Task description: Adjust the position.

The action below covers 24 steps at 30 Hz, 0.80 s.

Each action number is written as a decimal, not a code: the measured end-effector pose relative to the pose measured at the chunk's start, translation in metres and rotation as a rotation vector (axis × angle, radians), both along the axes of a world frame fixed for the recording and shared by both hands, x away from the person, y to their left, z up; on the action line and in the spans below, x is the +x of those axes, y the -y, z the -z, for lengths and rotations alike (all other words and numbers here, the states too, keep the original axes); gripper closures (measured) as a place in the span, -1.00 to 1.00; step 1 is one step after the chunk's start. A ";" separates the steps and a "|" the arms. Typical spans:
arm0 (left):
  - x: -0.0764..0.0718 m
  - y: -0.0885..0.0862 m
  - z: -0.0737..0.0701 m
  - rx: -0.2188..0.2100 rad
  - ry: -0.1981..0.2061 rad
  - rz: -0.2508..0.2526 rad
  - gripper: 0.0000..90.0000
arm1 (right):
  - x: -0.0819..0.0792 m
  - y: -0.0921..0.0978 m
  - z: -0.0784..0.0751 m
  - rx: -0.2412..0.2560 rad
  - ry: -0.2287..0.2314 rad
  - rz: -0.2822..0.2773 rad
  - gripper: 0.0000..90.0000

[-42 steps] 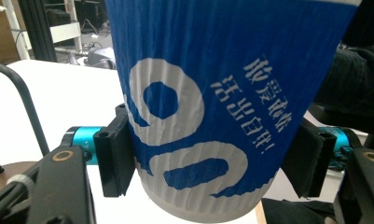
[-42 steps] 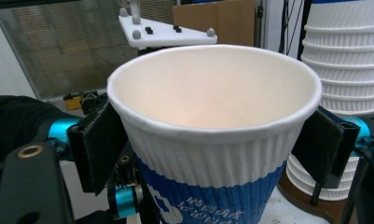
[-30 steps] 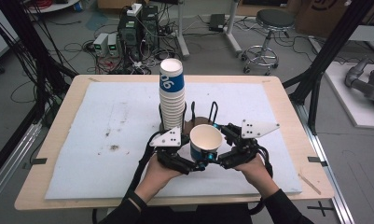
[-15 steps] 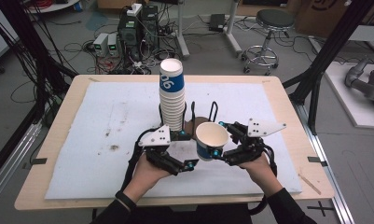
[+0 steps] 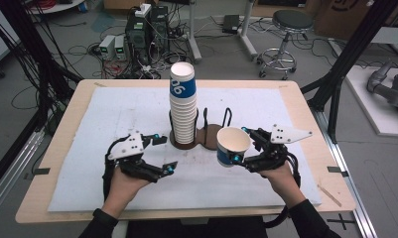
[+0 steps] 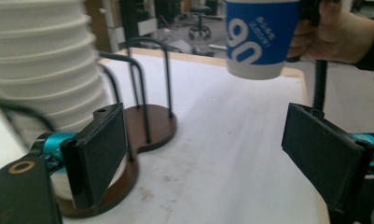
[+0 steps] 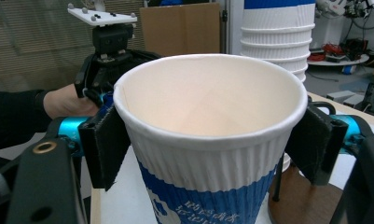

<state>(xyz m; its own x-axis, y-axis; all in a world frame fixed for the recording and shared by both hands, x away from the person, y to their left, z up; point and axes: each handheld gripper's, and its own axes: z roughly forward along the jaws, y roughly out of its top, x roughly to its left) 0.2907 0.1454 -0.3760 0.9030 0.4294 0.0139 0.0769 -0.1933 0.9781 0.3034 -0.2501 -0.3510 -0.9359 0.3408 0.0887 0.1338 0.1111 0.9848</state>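
White matting shows between the gaping, empty left tongs (image 5: 163,154); right tongs (image 5: 242,146) clamp a seemingly empty, bottom-cropped cup (image 7: 208,140).

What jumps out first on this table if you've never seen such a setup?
A tall stack of white ribbed paper cups with a blue-banded one on top stands in a dark round holder at the table's middle. Right of it, the right gripper holds a single blue-and-white paper cup upright, while the left gripper waits open.
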 end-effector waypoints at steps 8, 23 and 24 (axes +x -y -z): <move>-0.001 -0.033 -0.007 -0.068 0.031 -0.113 -0.69 | 0.000 0.001 0.000 -0.001 0.012 0.007 -0.49; 0.000 -0.032 -0.001 -0.045 0.020 -0.152 -0.68 | -0.003 -0.001 0.001 -0.019 0.018 0.001 -0.48; 0.000 -0.031 -0.001 -0.043 0.023 -0.148 -0.68 | -0.003 -0.001 0.001 -0.020 0.018 0.002 -0.48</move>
